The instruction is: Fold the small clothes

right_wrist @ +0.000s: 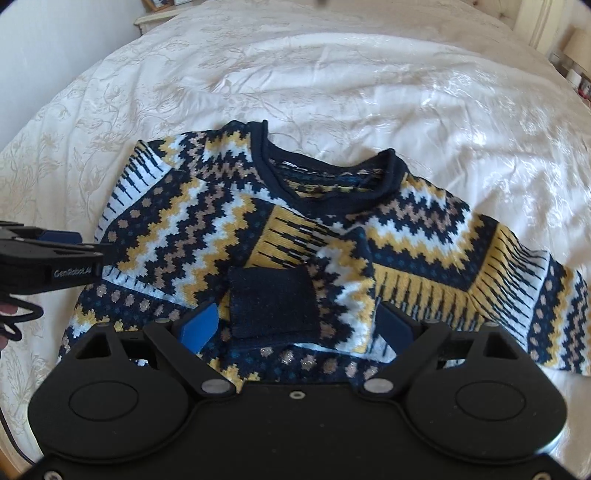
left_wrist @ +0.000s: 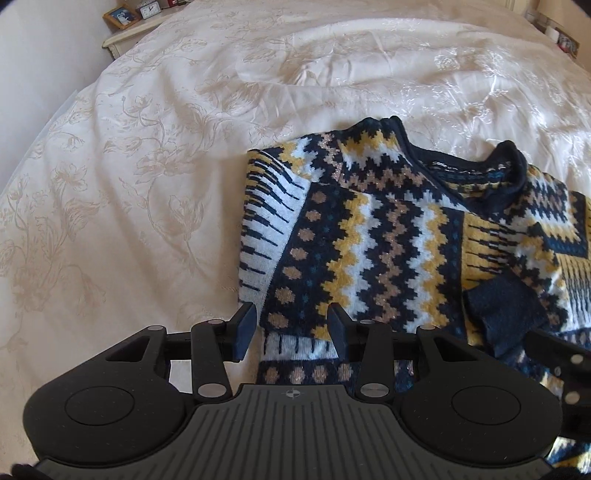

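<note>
Cream floral bedspread [right_wrist: 332, 92] covers the bed across both views. On it lies a small patterned knit sweater [right_wrist: 229, 225], navy, yellow and white, collar [right_wrist: 332, 173] away from the cameras, one sleeve folded inward so its navy cuff [right_wrist: 273, 301] rests on the chest. Right gripper [right_wrist: 295, 325] hovers over the cuff, fingers spread wide, gripping nothing. Left gripper [left_wrist: 291, 328] sits at the sweater's left edge, fingers apart, empty. Bedside table [left_wrist: 125, 35] carries a picture frame [left_wrist: 121, 16] and a clock [left_wrist: 149, 10].

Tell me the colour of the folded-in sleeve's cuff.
Plain dark navy cuff, clearest in the right wrist view.
</note>
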A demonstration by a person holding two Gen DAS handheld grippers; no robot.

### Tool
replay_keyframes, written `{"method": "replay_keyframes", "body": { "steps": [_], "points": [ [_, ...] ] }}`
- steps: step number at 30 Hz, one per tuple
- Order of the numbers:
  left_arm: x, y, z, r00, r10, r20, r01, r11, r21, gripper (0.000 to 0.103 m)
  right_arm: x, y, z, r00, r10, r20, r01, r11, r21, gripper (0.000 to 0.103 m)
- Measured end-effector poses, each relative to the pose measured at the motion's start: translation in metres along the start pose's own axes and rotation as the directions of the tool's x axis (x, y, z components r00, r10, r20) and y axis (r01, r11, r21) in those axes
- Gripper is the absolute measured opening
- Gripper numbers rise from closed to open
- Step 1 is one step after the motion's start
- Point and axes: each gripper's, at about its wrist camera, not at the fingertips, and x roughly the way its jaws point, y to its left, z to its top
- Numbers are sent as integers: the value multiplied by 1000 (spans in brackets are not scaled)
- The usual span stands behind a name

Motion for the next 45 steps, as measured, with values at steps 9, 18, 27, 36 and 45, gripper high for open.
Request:
{"method": "replay_keyframes", "body": {
  "steps": [9, 18, 27, 36, 45],
  "points": [
    [44, 11, -5, 993, 12, -121, -18, 998, -52, 44, 53, 18, 6, 991, -106, -85, 94, 987, -134, 82],
    [42, 17, -9, 993, -1, -116, -9, 996, -86, 47, 36, -103, -6, 953, -261, -155, 286, 943, 171, 82],
    [41, 10, -6, 994, 24, -111, -32, 996, -79, 48, 8, -65, 5, 996, -90, -1, 89, 989, 120, 82],
    [41, 15, -5, 993, 0, -115, -11, 995, -94, 49, 57, 28, 9, 999, -22, -37, 17, 989, -147, 79],
    [39, 18, -6, 993, -11, -114, -1, 994, -106, 49, 38, -77, -3, 959, -274, -75, 279, 957, 76, 77]
  ]
}}
